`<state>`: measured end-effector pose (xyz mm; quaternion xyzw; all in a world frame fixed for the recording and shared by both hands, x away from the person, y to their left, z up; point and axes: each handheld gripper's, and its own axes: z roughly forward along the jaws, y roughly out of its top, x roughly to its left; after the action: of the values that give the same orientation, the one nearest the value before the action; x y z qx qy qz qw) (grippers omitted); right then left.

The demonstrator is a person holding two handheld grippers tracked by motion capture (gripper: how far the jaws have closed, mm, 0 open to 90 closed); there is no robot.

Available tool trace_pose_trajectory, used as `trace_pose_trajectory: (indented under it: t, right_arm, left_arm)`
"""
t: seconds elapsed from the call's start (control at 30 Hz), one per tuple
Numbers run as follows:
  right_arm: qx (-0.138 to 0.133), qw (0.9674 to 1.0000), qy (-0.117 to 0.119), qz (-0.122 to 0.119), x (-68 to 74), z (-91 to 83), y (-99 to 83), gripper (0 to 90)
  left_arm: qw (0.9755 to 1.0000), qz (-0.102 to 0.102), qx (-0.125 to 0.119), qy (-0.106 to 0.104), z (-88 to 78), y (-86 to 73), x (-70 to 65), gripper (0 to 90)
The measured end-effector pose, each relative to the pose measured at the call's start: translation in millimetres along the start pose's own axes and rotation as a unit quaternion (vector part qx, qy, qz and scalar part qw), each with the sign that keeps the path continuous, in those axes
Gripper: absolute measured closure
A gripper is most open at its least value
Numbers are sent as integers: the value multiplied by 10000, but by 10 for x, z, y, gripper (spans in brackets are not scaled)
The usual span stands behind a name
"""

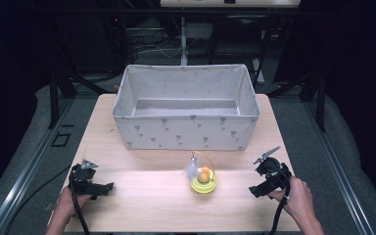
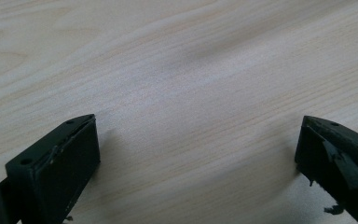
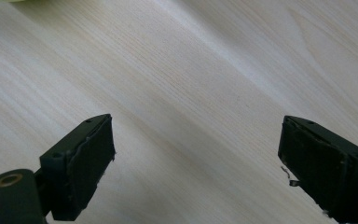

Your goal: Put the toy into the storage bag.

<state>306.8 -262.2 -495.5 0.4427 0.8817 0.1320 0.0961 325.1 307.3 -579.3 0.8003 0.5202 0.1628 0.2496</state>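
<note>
A light wooden table (image 1: 142, 196) was seen from the high view, with a grey fabric bin (image 1: 186, 128) standing on its far half. The bin was printed with small dark motifs; no brand, label or legible writing could be made out on it or anywhere else.

Just in front of the bin, near the table's middle, a small yellow-green toy (image 1: 203, 182) was set, with an orange ball held in its dish, a thin wire arched over it and a white feather at its left side.

The left gripper (image 1: 108, 186) was held low at the near left of the table, well apart from the toy. In the left gripper view its jaws were spread wide over bare wood, nothing between them.

The right gripper (image 1: 252, 190) was held at the near right, in the person's right hand (image 1: 296, 196). In the right gripper view it was likewise released, with only tabletop between its jaws.
</note>
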Motion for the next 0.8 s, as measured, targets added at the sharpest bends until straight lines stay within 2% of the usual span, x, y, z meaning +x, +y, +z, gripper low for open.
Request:
trace_pose_trajectory:
  t: [0.4, 0.47, 0.5, 0.8]
  right_arm:
    - [-26, 9999, -35, -148, 36, -24, 32, 103]
    - [-2, 9996, -144, -247, 59, -39, 53, 99]
    - [68, 9995, -113, -300, 79, -46, 71, 88]
    - [40, 9989, -63, -463, 175, -94, 168, 63]
  left_arm:
    - [10000, 5, 5, -35, -6, -6, -2, 0]
    - [10000, 3, 7, -35, -6, -6, -2, 0]
    - [10000, 14, 7, -36, -6, -6, -1, 0]
    - [10000, 7, 3, -35, -7, -8, -3, 0]
